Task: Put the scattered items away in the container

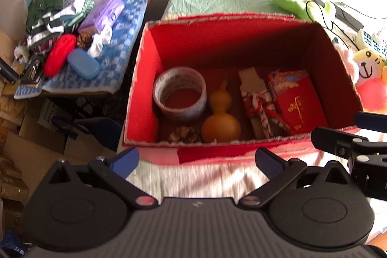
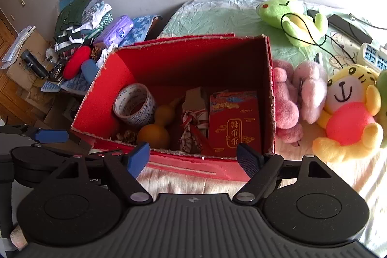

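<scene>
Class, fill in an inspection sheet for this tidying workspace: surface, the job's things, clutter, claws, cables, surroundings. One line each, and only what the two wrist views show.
Surface: bed with pale green sheet; red box stands on it.
Job's things: in the box, tape roll, gourd, red packet, pine cone, ribbon-tied bundle.
Clutter: plush toys right of the box: green frog, pink plush, yellow tiger.
Claws: left claw and right claw both open, empty, before the box's near wall.
Cables: black cable looped over the frog.
Surroundings: side table with clothes, cases; cardboard boxes below.
</scene>
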A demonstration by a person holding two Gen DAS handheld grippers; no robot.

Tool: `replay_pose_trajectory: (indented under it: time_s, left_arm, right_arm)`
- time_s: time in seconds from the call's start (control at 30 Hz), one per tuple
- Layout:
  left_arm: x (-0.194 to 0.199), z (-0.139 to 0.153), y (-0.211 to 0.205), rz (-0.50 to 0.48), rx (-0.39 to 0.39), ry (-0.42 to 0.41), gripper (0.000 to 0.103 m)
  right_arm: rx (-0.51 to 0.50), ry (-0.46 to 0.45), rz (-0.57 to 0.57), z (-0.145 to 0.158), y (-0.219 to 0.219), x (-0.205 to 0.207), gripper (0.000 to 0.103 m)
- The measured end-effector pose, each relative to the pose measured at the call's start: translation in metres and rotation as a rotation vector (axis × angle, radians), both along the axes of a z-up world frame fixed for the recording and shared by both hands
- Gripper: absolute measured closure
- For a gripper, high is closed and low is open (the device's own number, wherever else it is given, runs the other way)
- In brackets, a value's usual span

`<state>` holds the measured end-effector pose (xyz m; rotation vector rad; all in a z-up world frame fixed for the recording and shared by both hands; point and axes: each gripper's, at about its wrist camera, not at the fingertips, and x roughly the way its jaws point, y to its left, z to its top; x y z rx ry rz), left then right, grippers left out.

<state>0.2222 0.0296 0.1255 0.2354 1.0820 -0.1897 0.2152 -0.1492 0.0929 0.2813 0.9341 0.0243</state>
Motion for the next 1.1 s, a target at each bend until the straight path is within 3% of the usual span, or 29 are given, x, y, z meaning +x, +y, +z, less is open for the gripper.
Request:
replay_pose_trajectory:
  time_s: [0.43,0.67,1.1]
  left_arm:
    - [0.03,0.001,0.001,-0.002,-0.027,0.062,0.001]
    - [0.053,-0.009,-0.008,-0.021,-0.006,0.073,0.001]
    - [0.076,-0.026,-0.017,-0.043,-0.012,0.113,0.001]
  right_arm:
    - [0.053,0.042,-0.002,0.006,-0.003,0.027,0.021]
    - [0.066,0.073,-0.069,-0.001,-0.008,0.057,0.019]
    - [0.061,0.099,-0.082,-0.009,-0.007,0.087,0.019]
